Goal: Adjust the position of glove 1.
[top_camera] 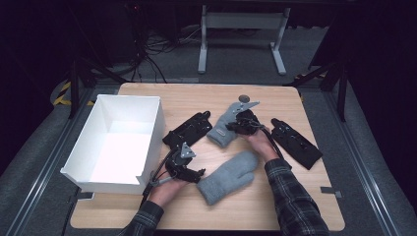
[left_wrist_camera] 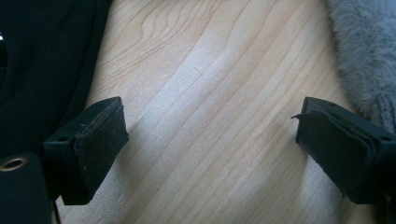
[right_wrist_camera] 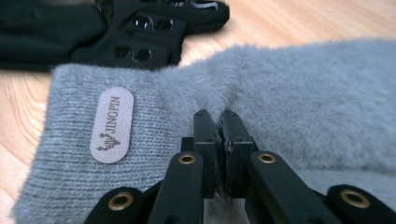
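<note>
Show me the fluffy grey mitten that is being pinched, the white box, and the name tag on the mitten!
Pinched mitten [top_camera: 223, 129], high view, on its knit cuff.
White box [top_camera: 156, 127], high view, on its right wall.
Name tag [right_wrist_camera: 112, 124], right gripper view, on the middle of the tag.

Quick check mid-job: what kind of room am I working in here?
Probably a lab or test workshop, not a home: a lone wooden table on grey carpet, loose cables on the floor behind it, a white desk frame, and dark surroundings.

Dim room: grey carpet floor [top_camera: 236, 59], white-legged desk frame [top_camera: 241, 29], tangled cables [top_camera: 157, 49].
</note>
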The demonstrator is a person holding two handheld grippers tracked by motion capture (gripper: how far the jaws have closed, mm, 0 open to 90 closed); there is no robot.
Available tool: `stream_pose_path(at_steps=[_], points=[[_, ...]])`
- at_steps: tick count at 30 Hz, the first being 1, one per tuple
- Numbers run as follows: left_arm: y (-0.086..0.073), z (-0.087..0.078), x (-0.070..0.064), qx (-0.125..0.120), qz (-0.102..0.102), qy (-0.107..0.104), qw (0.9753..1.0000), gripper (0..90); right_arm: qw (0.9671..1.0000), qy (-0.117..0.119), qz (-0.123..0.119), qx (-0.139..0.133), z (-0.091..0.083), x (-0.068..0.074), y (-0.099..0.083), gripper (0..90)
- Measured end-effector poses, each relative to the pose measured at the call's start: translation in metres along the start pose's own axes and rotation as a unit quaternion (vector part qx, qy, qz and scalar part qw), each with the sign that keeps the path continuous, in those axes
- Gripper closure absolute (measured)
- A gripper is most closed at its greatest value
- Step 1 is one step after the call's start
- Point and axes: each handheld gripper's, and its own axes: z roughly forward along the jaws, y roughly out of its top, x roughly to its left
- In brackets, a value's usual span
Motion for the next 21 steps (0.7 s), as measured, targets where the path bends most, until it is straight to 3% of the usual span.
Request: stream_pose_path(at_steps=[11,12,21], points=[[0.000,0.000,0.000,-0.001,-0.001,0.000,1.0000,9.3,0.9988,-0.003,0.032,-0.038,-0.033,-0.004,0.006,88.1],[0.000,0.000,0.000,0.001,0.000,-0.001,1.0000,9.3,0.9984,-0.010,0.035,-0.044,-0.045,-0.003,0.005,88.1],[0.000,0.000,0.000,0.000,0.000,0.000,1.0000,9.3,0.9969,-0.026,0.040,-0.062,-0.081,0.002,-0.001,88.4]])
